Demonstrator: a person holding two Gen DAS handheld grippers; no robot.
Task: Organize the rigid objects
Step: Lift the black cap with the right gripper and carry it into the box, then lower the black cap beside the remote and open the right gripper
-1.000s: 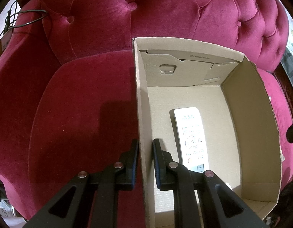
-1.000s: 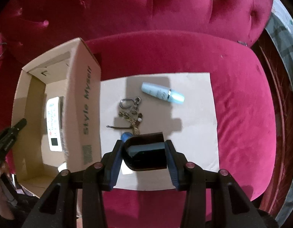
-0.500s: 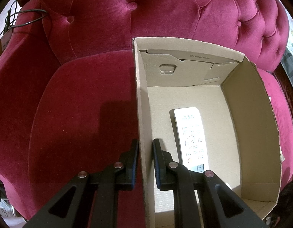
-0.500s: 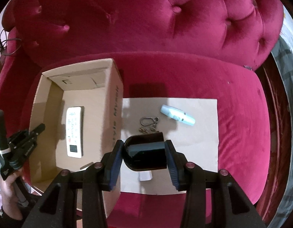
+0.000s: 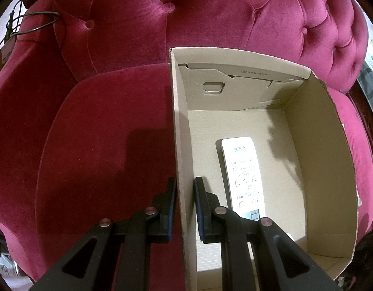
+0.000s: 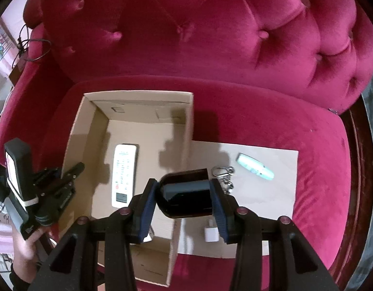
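An open cardboard box (image 5: 314, 160) (image 6: 89, 131) stands on a red velvet sofa. A white remote (image 5: 244, 174) (image 6: 124, 169) lies flat on its floor. My left gripper (image 5: 185, 189) is shut on the box's left wall, one finger on each side; it also shows in the right wrist view (image 6: 72, 172). My right gripper (image 6: 185, 194) is shut on a dark brown bottle (image 6: 186, 191), held in the air over the box's right wall.
A flat cardboard sheet (image 6: 266, 198) lies on the seat right of the box. On it are a pale blue tube (image 6: 255, 169), a metal keyring (image 6: 222, 177) and a small white plug (image 6: 210, 234). A black cable (image 5: 29, 24) hangs over the sofa's left arm.
My right gripper has lifted and carried the bottle left, from over the sheet to above the box's right wall. My left gripper has held still on the box wall.
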